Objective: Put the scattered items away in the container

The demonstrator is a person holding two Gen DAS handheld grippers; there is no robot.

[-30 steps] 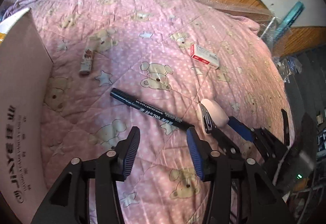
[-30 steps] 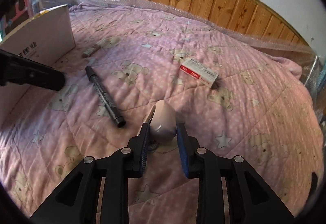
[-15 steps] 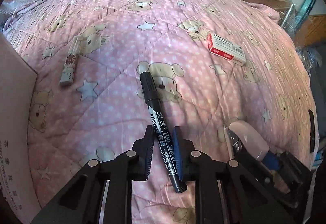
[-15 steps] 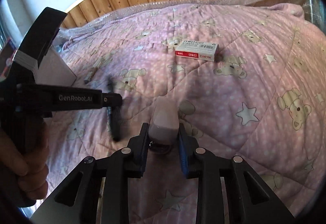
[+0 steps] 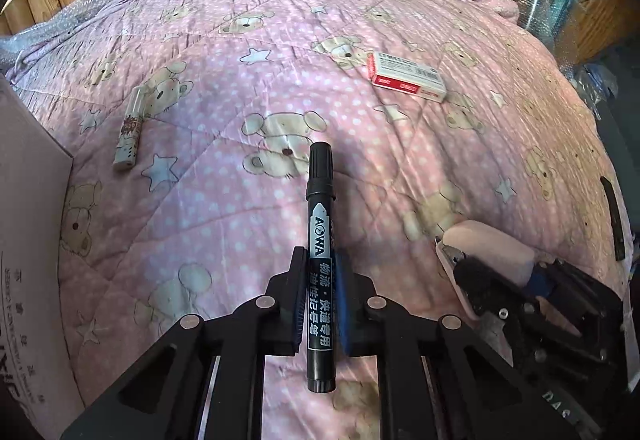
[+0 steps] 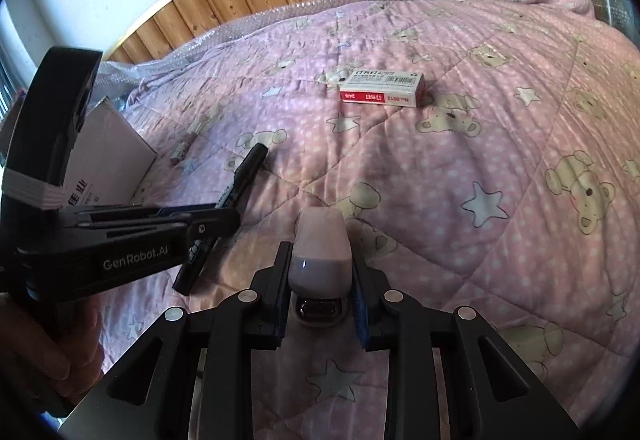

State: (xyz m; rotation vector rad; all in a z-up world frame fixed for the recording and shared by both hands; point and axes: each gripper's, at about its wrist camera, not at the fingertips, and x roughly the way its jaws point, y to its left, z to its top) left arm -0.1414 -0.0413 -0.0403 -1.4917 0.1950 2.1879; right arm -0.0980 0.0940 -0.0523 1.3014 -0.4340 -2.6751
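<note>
Black marker [image 5: 320, 256] clamped in the left gripper [image 5: 318, 304] above the bed; right gripper [image 6: 320, 296] grips a pink stapler [image 6: 320, 252]. Carry both level to the cardboard box [image 5: 28, 240] at left before releasing.

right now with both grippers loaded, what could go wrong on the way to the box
The left gripper pinches the black marker along its length near the rear, so the long front end may pivot or slip out. The right gripper holds the pink stapler by its smooth rounded sides, which might squirt loose. The grippers are close together, so they could collide when turning toward the cardboard box.
</note>
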